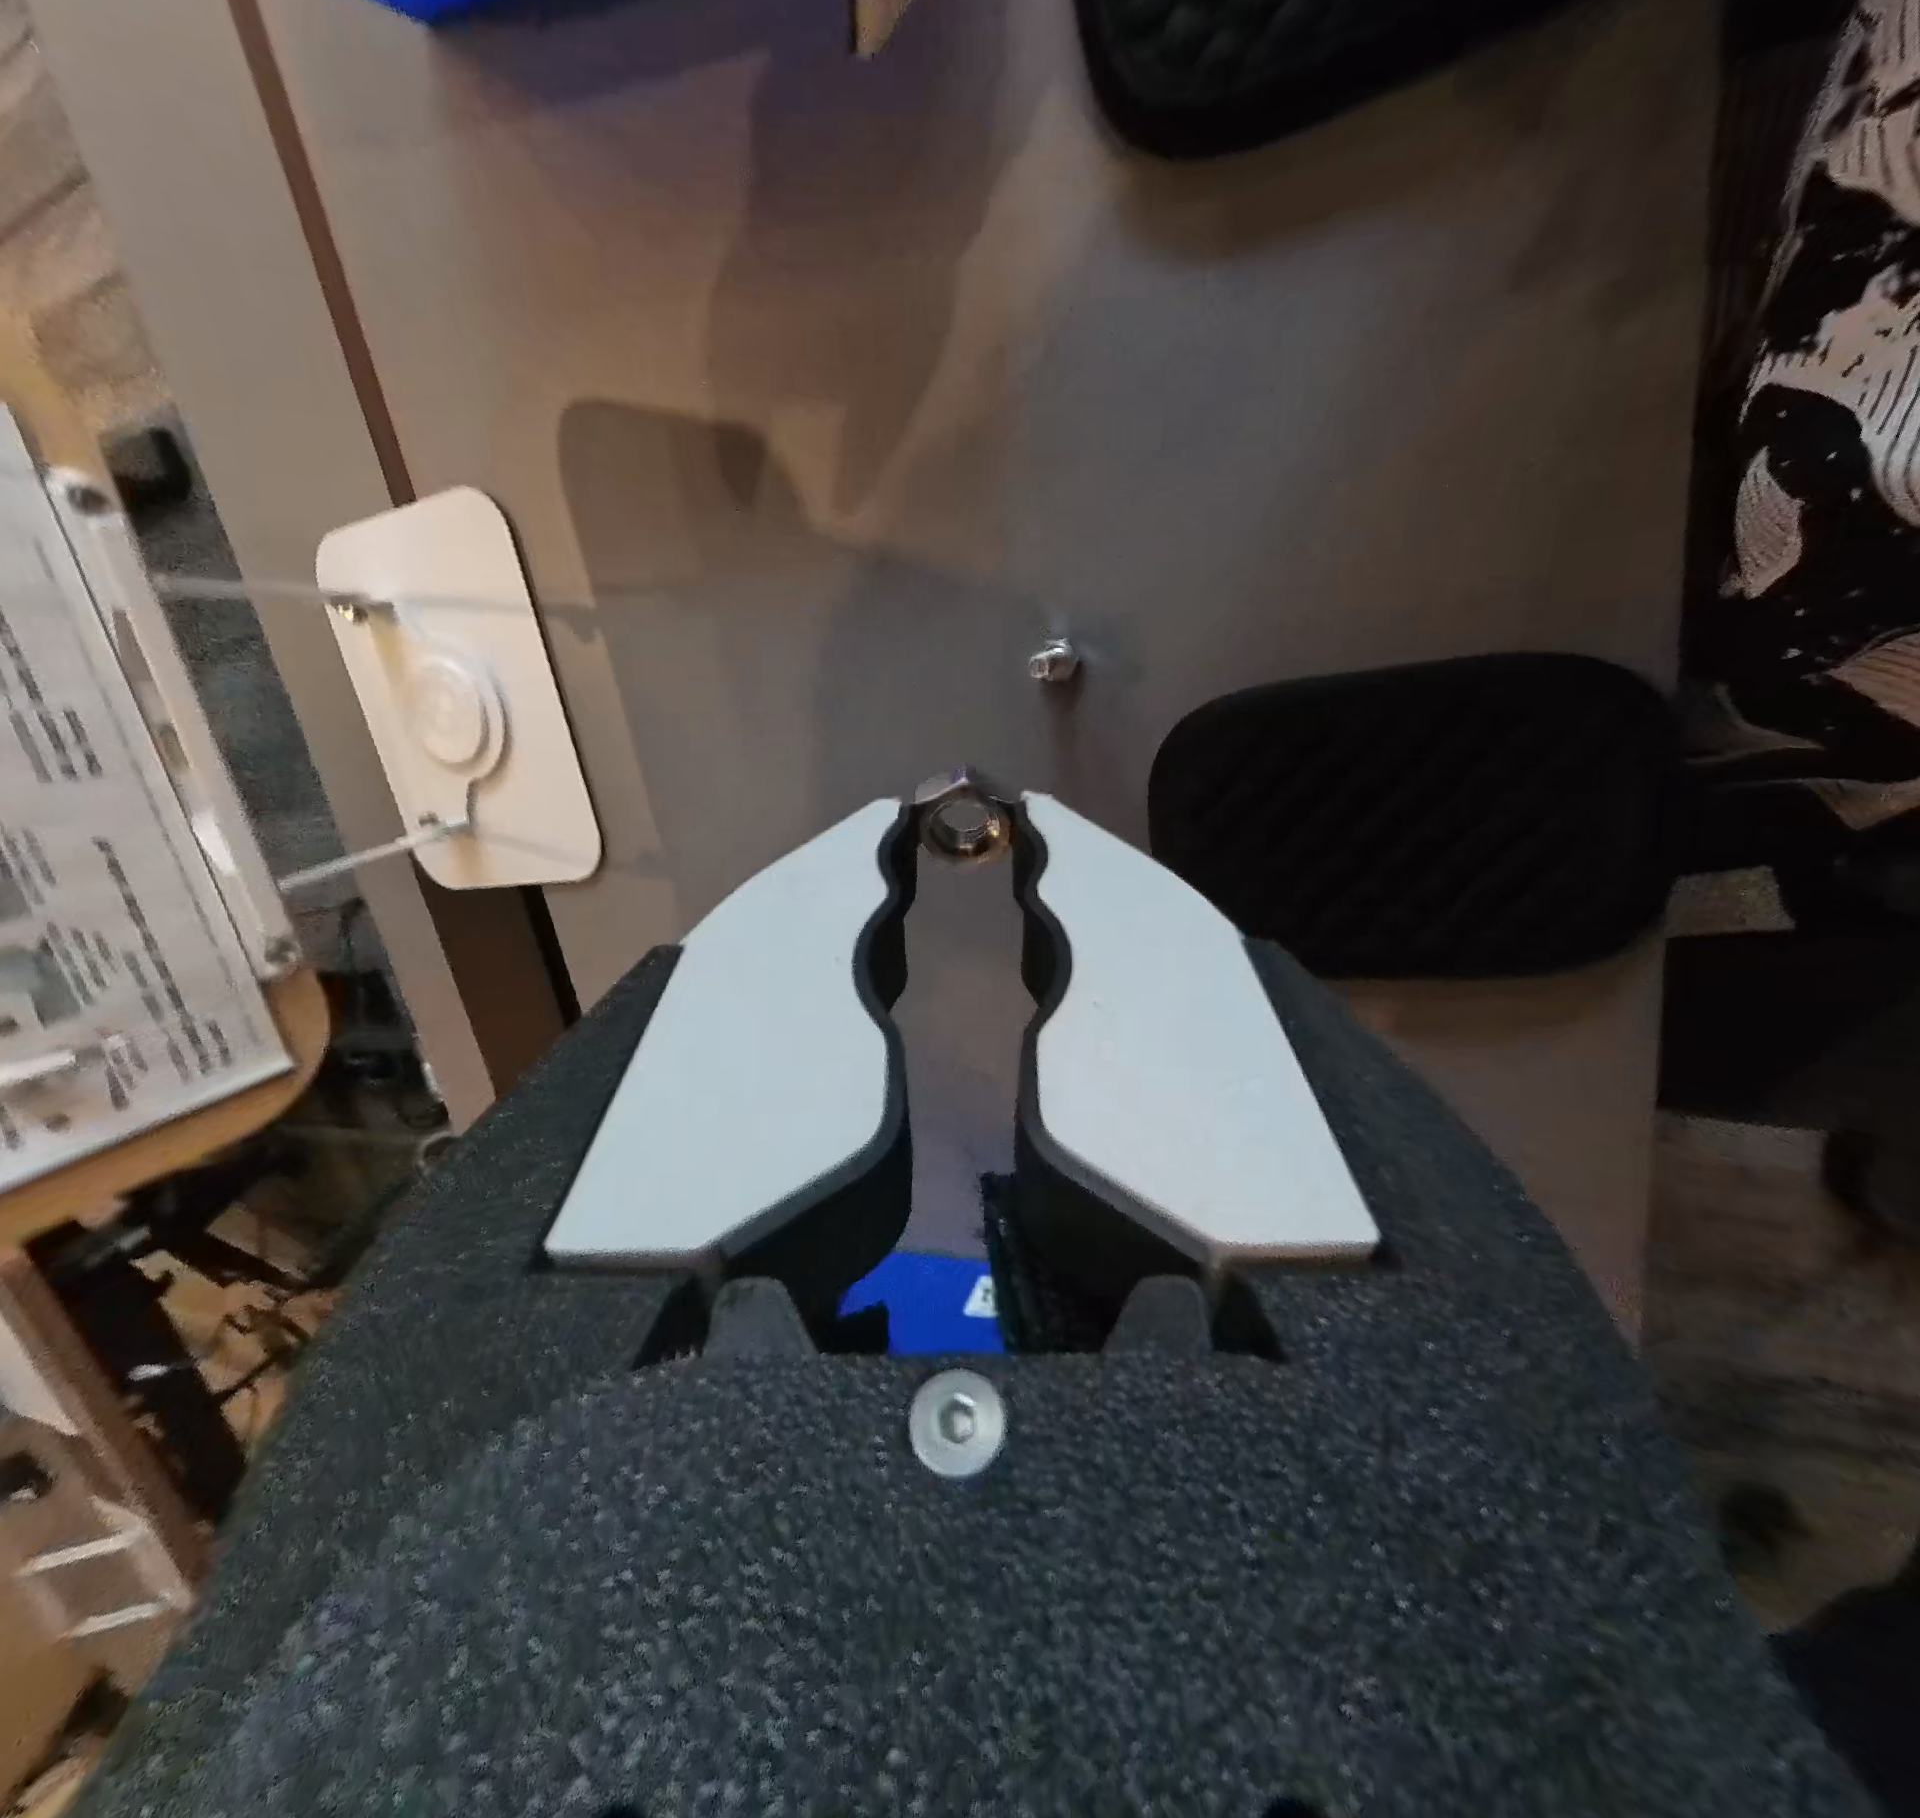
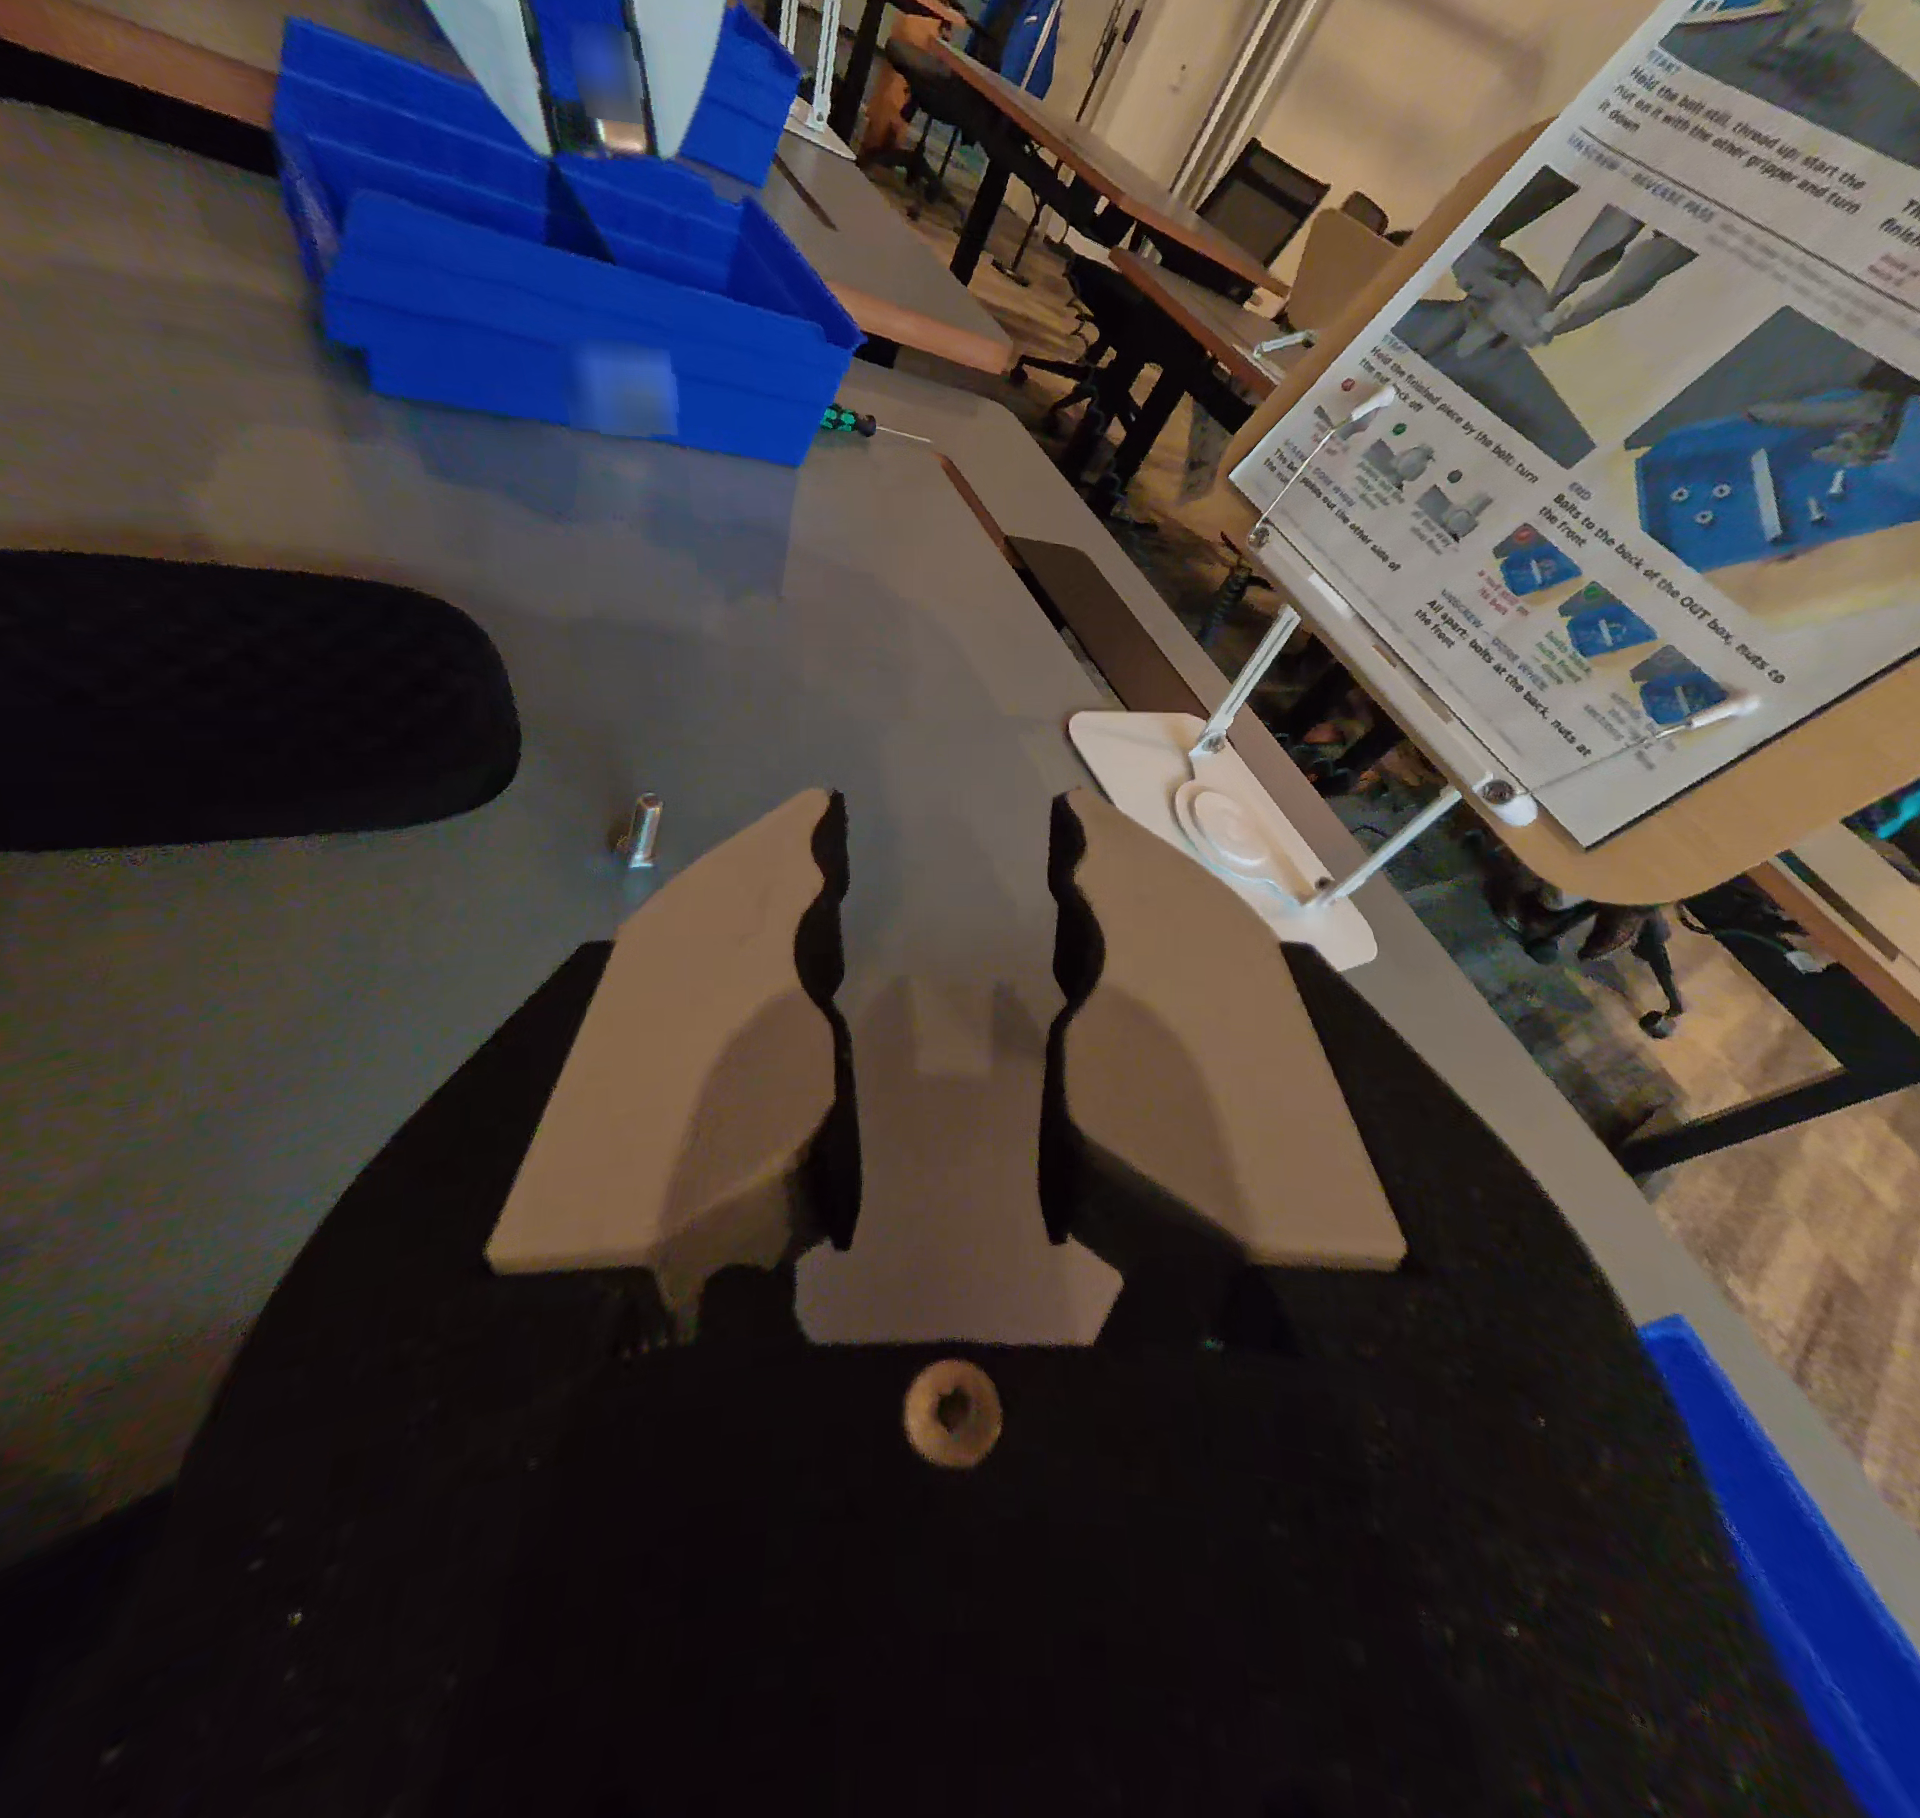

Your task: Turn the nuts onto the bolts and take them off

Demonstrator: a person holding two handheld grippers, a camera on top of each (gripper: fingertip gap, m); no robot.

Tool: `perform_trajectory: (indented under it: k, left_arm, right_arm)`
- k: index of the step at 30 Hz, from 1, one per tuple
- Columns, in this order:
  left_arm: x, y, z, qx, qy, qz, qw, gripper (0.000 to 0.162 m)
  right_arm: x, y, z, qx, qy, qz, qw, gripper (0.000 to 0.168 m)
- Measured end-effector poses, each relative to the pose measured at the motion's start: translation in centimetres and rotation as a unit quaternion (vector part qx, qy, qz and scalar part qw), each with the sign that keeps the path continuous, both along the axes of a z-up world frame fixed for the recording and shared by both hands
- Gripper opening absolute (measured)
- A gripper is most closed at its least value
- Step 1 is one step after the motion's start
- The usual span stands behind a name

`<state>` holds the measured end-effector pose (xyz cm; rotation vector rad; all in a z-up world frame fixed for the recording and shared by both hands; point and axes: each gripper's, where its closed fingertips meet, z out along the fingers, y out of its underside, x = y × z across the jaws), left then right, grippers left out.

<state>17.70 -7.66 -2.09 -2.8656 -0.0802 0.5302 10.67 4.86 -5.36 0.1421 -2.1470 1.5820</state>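
Steel nut pinched at my left tips, right jaws apart

Steel is what I have in my left gripper (image 1: 961,818): a small hex nut (image 1: 958,826) clamped between the very tips of its pale grey fingers (image 1: 769,1030), its hole facing back toward my camera. I hold it above the grey surface (image 1: 1247,366). Just beyond it on that surface lies a short bolt (image 1: 1052,662), apart from the nut. To its right sits a black ribbed pad (image 1: 1423,812), and a second black pad (image 1: 1351,12) lies farther off at the top. To the left a white stand base (image 1: 457,688) rests near the surface's edge, carrying a printed instruction sheet (image 1: 94,833).

My right gripper (image 2: 945,823) hangs low over the same surface with its jaws apart and nothing between them. The bolt (image 2: 642,830) lies just left of my left fingertip, not touching it. Farther back stand blue bins (image 2: 582,334); over them my other gripper shows, fingers pointing down. A small screwdriver (image 2: 862,425) lies beside the nearest bin
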Motion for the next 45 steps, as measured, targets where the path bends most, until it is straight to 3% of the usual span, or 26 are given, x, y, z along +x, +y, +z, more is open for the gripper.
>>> perform_trajectory:
  k: [4,9,15,26,36,45]
  left_arm:
    - [-0.4,2.6,-1.5,-0.026,-0.01,-0.036,0.999,0.017]
    - [-2.1,4.2,-6.0,-0.058,-0.054,-0.05,0.996,0.017]
    - [-4.0,5.5,-11.9,-0.082,-0.102,-0.063,0.989,0.017]
    - [-5.5,6.0,-19.7,-0.108,-0.166,-0.059,0.978,0.017]
    - [-5.3,5.7,-22.0,-0.107,-0.184,-0.043,0.976,0.017]
    - [-5.2,6.4,-21.9,-0.091,-0.186,-0.036,0.978,0.017]
  right_arm:
    - [-0.3,1.2,-0.7,0.001,-0.005,-0.012,1.0,0.036]
    - [-1.1,2.5,-1.7,-0.002,-0.016,-0.03,0.999,0.036]
    - [-1.6,3.9,-2.7,0.008,-0.024,-0.045,0.999,0.036]
    - [-2.3,4.8,-4.2,0.038,-0.034,-0.057,0.997,0.036]
    - [-2.9,4.6,-5.6,0.053,-0.048,-0.053,0.996,0.036]
    - [-3.3,4.8,-5.1,0.049,-0.043,-0.058,0.996,0.037]
